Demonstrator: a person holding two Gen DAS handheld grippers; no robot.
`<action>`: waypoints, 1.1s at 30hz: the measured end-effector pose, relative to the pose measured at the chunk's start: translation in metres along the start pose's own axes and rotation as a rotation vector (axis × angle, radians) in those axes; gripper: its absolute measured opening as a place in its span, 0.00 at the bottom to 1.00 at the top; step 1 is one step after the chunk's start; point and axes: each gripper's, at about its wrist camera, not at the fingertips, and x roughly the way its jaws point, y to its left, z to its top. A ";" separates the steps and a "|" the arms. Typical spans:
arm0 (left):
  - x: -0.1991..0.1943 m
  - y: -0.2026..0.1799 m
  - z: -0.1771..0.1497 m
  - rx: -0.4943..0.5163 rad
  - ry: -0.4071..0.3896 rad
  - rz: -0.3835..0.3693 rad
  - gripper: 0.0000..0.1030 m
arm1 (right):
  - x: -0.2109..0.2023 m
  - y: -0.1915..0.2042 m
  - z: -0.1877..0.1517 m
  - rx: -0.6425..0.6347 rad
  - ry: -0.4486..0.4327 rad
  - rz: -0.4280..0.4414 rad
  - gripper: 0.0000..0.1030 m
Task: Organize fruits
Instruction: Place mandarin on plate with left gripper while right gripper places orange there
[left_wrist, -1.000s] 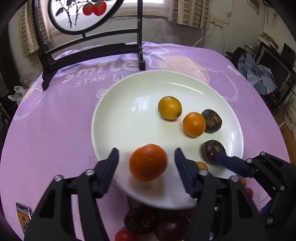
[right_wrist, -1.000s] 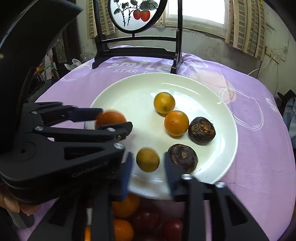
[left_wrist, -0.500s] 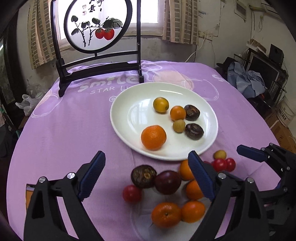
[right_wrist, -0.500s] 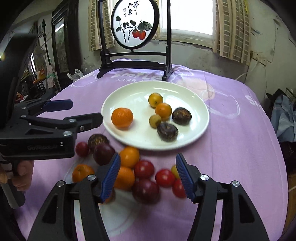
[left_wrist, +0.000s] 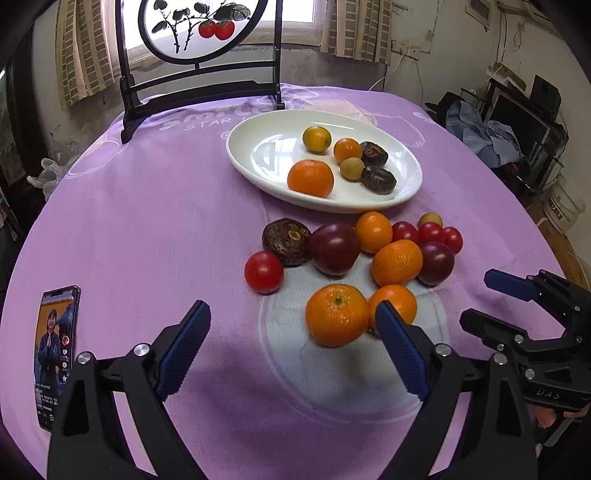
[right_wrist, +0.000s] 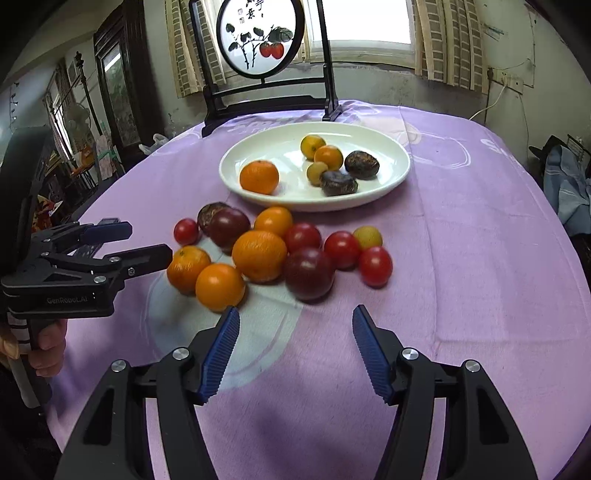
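Both grippers have pulled back from the round white ceramic plate (left_wrist: 255, 162) since a second ago and now hover over the purple tablecloth (left_wrist: 147, 221). The left gripper (left_wrist: 291, 350) had the big orange mandarin (left_wrist: 310, 178) between its fingers then; its jaws have just been opening, now wide apart, empty. The right gripper (right_wrist: 295, 354) had the small yellow-green round fruit (right_wrist: 317, 172) between its jaws, which have also just been opening; released, nothing between them.

Plate holds six pieces: the mandarin, two dark wrinkled brown fruits (left_wrist: 378, 180), a yellow-orange kumquat (left_wrist: 316, 139), a small orange one (left_wrist: 347, 150), the yellow-green one (all resting loose). The loose pile of oranges, dark plums and cherry tomatoes (right_wrist: 266, 254) lies on the cloth just in front of the plate.
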 end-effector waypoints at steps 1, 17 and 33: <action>0.000 -0.001 -0.002 0.004 0.004 -0.001 0.86 | 0.000 0.001 -0.002 -0.001 0.001 0.000 0.63; 0.043 -0.022 -0.004 0.127 0.094 -0.008 0.65 | -0.004 0.001 -0.004 -0.002 -0.008 0.033 0.66; 0.007 0.005 -0.004 0.025 0.021 -0.074 0.41 | 0.024 0.045 0.007 -0.109 0.086 0.039 0.66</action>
